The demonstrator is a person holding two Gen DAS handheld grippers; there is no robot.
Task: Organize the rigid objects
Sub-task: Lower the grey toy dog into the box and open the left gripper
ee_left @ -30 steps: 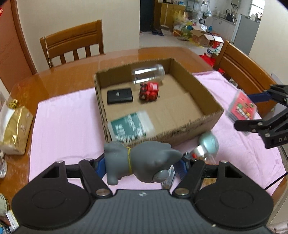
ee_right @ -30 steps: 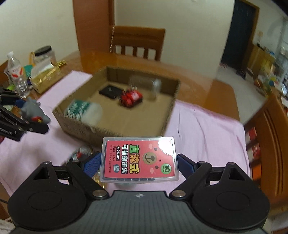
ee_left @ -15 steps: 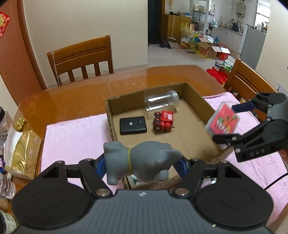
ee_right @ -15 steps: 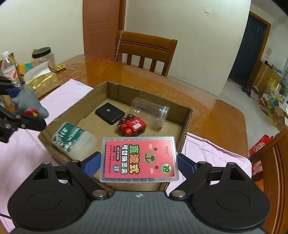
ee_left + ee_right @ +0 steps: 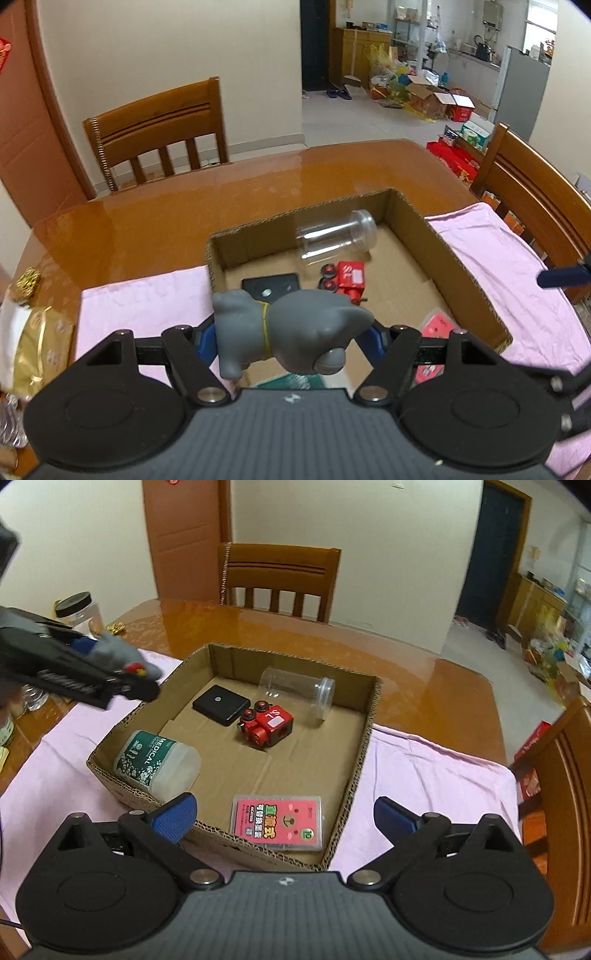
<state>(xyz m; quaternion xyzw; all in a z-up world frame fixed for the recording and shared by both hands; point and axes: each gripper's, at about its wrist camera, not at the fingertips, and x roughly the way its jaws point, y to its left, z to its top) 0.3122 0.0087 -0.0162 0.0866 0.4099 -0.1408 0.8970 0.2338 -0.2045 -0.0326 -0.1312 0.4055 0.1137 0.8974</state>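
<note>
While the left gripper (image 5: 291, 334) clamps a grey cat (image 5: 288, 326) above the box (image 5: 364, 746) edge, the right gripper (image 5: 284, 814) is spread wide and holds nothing. Just ahead of it a pink card case (image 5: 277, 821) lies flat in the box's near corner. Further in lie a wipes tub (image 5: 157, 764), red toy (image 5: 266, 727), black case (image 5: 221, 705) and clear jar (image 5: 297, 696). Pink cloth (image 5: 424, 775) underlies the box.

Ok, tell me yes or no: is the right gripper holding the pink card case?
No, the right gripper is open and empty, and the pink card case lies flat inside the cardboard box.
</note>
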